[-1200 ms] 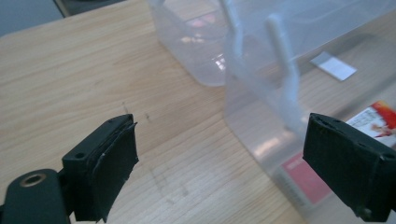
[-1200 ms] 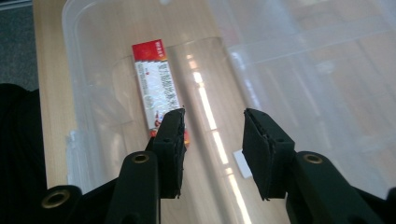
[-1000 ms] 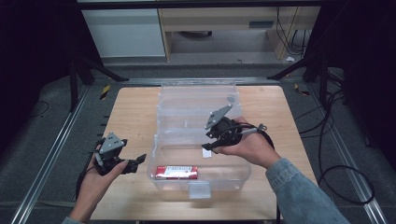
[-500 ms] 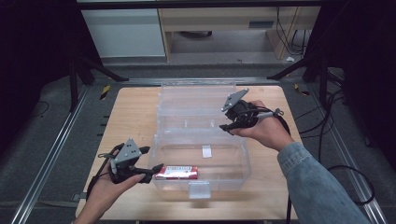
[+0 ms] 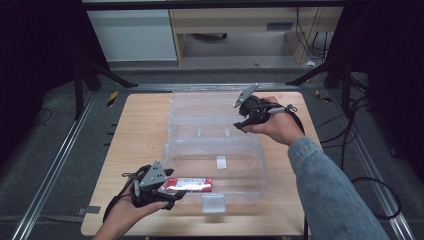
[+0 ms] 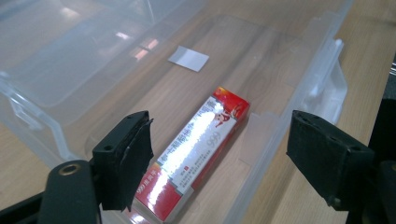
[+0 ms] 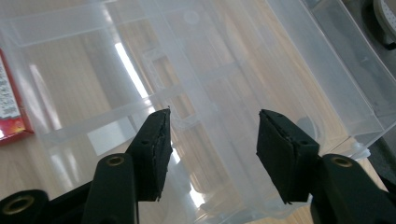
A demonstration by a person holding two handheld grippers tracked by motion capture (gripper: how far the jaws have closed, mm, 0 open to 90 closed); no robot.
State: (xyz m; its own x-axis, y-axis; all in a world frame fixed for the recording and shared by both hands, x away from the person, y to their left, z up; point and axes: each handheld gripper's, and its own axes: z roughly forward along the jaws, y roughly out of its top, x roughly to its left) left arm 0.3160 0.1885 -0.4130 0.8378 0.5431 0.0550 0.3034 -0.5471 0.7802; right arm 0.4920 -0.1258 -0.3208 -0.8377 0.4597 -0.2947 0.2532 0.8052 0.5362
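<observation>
The box (image 5: 190, 184) is showing red ends and a white middle band with red print, too small to read and partly glared out. The bin (image 5: 260, 170) and its lid (image 5: 200, 117) are looking clear and colourless, with a small white label (image 5: 221, 162) on the bin floor. The table (image 5: 140, 135) is showing pale, light-brown wood grain. Both grippers, left (image 5: 172, 196) and right (image 5: 239, 126), are showing black jaws under grey plates. The sleeve (image 5: 325, 185) is appearing faded denim blue.

Open-topped bin (image 5: 260, 165), clear access above red box (image 5: 189, 184)
</observation>
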